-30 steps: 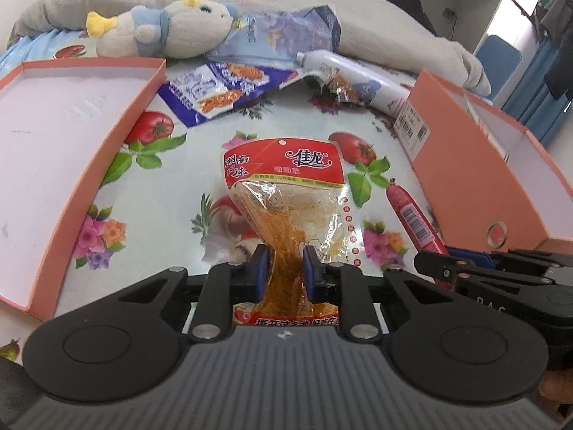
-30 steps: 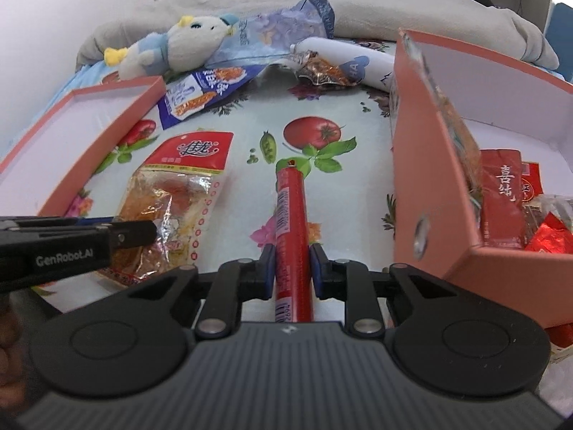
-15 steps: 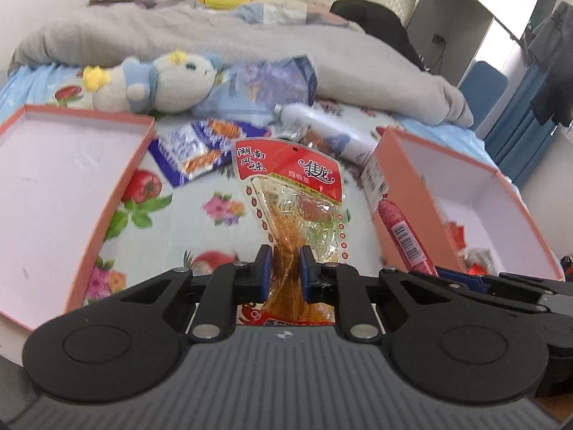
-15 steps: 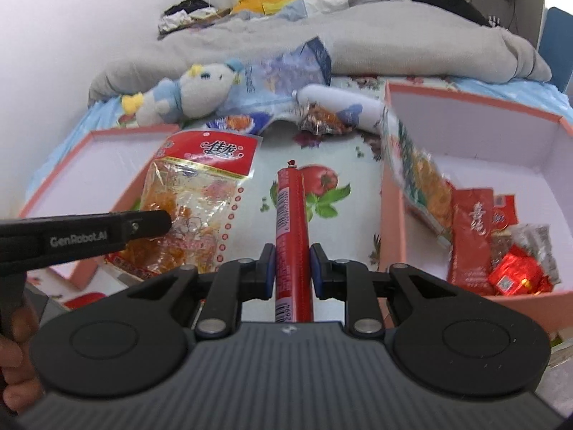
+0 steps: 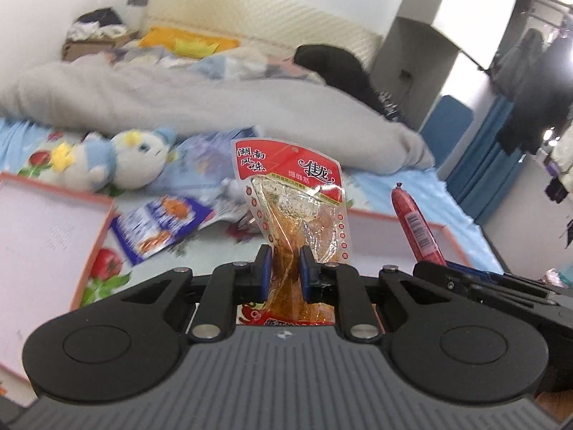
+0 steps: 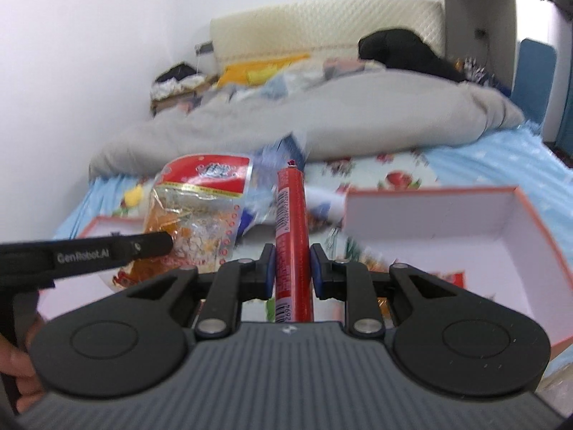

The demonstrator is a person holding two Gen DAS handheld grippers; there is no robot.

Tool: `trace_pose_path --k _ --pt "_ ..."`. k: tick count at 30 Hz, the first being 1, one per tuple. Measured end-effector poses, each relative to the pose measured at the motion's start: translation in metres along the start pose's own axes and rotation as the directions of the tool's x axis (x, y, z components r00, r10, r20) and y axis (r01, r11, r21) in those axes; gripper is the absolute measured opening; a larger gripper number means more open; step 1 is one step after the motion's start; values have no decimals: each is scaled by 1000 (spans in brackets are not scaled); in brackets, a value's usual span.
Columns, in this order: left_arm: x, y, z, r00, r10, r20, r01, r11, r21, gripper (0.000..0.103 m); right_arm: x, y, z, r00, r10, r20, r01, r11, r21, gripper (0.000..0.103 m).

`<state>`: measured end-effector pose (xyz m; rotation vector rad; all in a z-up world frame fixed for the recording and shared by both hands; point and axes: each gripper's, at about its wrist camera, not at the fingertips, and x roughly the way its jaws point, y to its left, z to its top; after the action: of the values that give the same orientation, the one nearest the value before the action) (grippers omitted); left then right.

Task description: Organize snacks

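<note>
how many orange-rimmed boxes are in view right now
2. One shallow orange-rimmed box lies at the left on the fruit-print bedsheet; a second orange-rimmed box sits at the right, partly behind the right gripper. Others may be hidden.

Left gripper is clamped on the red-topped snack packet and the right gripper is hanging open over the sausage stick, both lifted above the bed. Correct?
Not quite. The right gripper is not open: the right wrist view shows its jaws shut on the sausage stick, holding it up. The left gripper is clamped on the snack packet, as you said.
</note>
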<state>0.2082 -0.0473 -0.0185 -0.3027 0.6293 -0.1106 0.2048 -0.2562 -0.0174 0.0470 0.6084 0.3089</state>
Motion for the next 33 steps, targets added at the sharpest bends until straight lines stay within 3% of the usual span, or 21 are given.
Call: trace_pose_path --k 6,13,20,33 --pt "-3 -46 23 997 -64 40 62 997 44 19 -19 -24 21 997 -37 65 36 999 13 24" --pt "15 -92 33 991 -128 27 125 987 98 19 -23 -59 27 994 -82 71 80 996 33 24" --pt "64 -127 20 985 -165 -47 170 978 117 19 -4 -102 16 990 -137 17 135 987 82 24" --pt "177 -153 -27 963 -130 -238 168 975 145 19 54 -163 -27 975 -171 -143 192 970 148 24"
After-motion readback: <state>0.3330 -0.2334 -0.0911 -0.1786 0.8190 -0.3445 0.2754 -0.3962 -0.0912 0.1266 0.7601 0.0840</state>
